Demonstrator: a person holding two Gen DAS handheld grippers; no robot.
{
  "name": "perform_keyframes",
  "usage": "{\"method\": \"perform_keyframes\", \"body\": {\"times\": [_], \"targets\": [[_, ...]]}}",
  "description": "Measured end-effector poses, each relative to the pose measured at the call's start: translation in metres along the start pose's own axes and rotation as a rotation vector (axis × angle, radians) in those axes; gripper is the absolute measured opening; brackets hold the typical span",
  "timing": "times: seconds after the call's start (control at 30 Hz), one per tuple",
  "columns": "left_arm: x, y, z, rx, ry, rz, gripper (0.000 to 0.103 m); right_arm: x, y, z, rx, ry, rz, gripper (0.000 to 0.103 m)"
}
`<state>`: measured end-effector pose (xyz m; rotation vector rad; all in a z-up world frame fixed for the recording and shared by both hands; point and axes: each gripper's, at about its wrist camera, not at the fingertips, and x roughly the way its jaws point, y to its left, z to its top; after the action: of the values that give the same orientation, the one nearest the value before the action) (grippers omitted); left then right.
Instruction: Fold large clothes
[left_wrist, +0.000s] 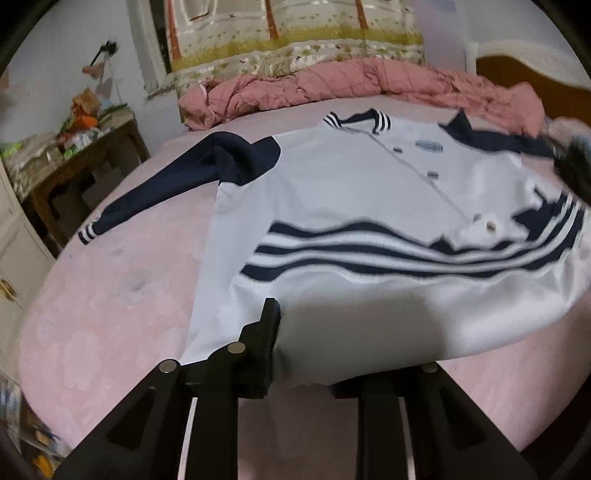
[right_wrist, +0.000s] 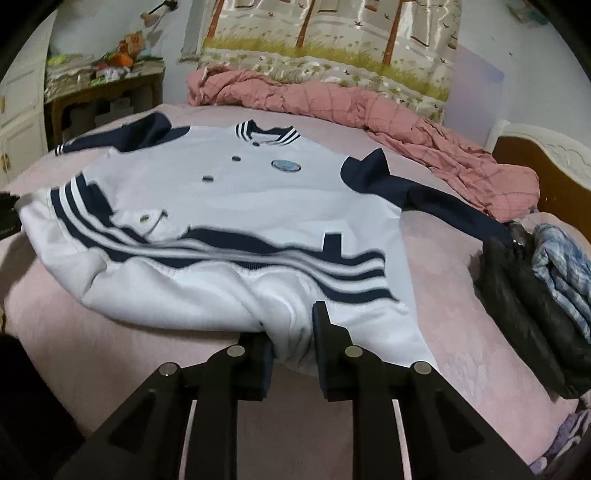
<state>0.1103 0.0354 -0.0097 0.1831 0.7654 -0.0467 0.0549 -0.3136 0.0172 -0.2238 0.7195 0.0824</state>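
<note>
Left gripper (left_wrist: 295, 354) and right gripper (right_wrist: 293, 343), bottom centre, each clamped on white jacket (right_wrist: 229, 206) hem, lifted over pink bed (left_wrist: 110, 295).

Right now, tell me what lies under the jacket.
The jacket lies on the pink bedsheet, which shows all around it. Both claws, left and right, pinch its lifted hem. Anything beneath its spread body is covered.

Dim indoor light; motion blur on jacket (left_wrist: 369, 206) hem stripes; fisheye bending, dark vignette corners.
</note>
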Motion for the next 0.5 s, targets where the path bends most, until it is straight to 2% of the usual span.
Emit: {"method": "perform_keyframes", "body": {"times": [0.03, 0.1, 0.17, 0.23, 0.33, 0.4, 0.5], "targets": [[0.000, 0.003, 0.008, -0.011, -0.006, -0.016, 0.022, 0.002, -0.004, 0.007, 0.013, -0.014, 0.013, 0.020], [0.002, 0.008, 0.026, -0.034, -0.018, -0.027, 0.031, 0.005, -0.009, 0.021, 0.035, -0.035, 0.032, 0.020], [0.006, 0.014, 0.043, -0.074, -0.029, -0.056, 0.032, 0.012, -0.014, 0.039, 0.049, -0.057, 0.038, 0.020], [0.018, 0.019, 0.063, -0.105, -0.041, -0.071, 0.032, 0.024, -0.015, 0.061, 0.048, -0.077, 0.029, 0.020], [0.042, 0.019, 0.089, -0.104, -0.052, -0.036, 0.029, 0.049, -0.021, 0.087, 0.062, -0.084, 0.027, 0.020], [0.065, 0.017, 0.104, -0.095, -0.035, -0.021, 0.024, 0.073, -0.028, 0.104, 0.090, -0.065, 0.026, 0.020], [0.097, 0.021, 0.118, -0.114, 0.012, -0.042, 0.024, 0.107, -0.035, 0.120, 0.111, -0.040, 0.021, 0.019]]}}
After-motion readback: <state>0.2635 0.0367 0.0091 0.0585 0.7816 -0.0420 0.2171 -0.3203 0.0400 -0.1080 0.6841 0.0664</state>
